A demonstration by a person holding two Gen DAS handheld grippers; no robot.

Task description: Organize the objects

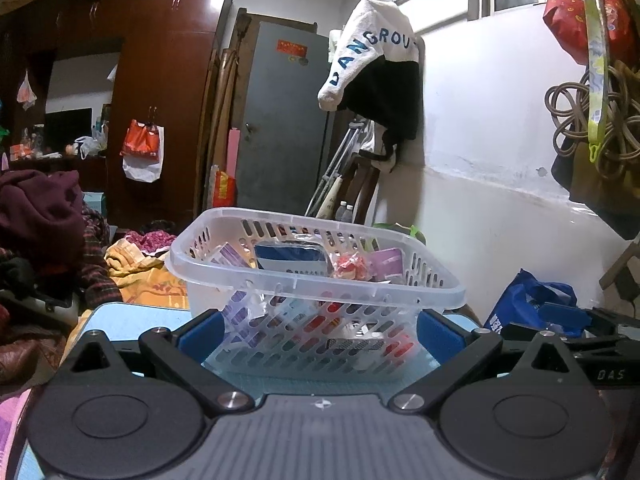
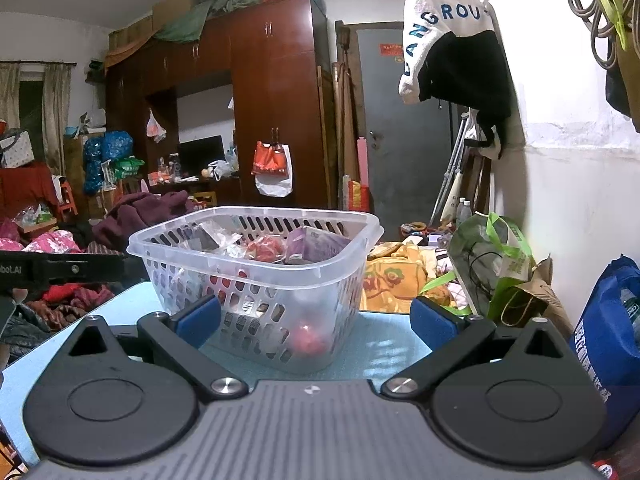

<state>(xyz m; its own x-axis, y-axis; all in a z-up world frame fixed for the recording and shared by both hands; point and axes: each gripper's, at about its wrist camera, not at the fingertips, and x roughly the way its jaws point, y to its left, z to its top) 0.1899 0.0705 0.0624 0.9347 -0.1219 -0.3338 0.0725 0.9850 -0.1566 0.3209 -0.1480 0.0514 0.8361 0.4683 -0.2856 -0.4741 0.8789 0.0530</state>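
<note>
A clear plastic basket (image 1: 280,280) with slotted walls stands on a light blue tabletop (image 1: 128,320). It holds several small packets: purple ones, a blue and white box (image 1: 294,258) and red wrapped items (image 1: 350,268). My left gripper (image 1: 318,334) is open, low on the table, its blue pads on either side of the basket's near wall. In the right wrist view the same basket (image 2: 256,268) sits a little left of centre. My right gripper (image 2: 316,320) is open too and holds nothing; its left pad (image 2: 200,318) is close to the basket's near corner.
A blue bag (image 2: 608,328) and a green and white bag (image 2: 496,264) stand at the table's right by the white wall. The other gripper's black body (image 1: 580,324) lies to the right. Clothes and bedding (image 1: 48,240) pile up at left; wardrobe and door stand behind.
</note>
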